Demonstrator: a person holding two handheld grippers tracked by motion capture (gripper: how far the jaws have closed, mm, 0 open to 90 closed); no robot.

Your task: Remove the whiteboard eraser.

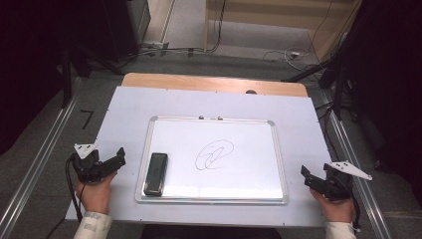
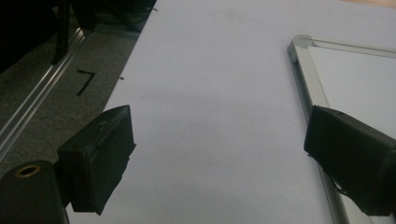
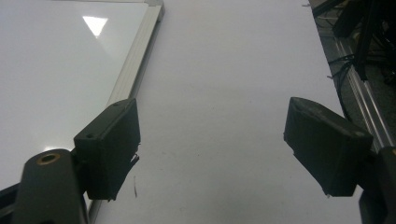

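Two tongs rest at the near edge of the desk point(image 1: 124, 107), one on each side of a whiteboard point(image 1: 249, 134). Left tongs point(image 1: 119, 157) have their jaws spread wide apart over bare white surface; right tongs point(image 1: 304, 175) are likewise spread, empty. On the whiteboard lies a black eraser point(image 1: 156, 173) near its left frame, with a scribble point(image 1: 214, 155) drawn at the middle.

both grippers are black: the left gripper point(image 1: 121, 155) and right gripper point(image 1: 305, 176) each carry a pale grey three-cornered plate, blocky matte jaws, a brass-ringed screw hole and a black cable. pale sleeve cuffs point(image 1: 92, 225).
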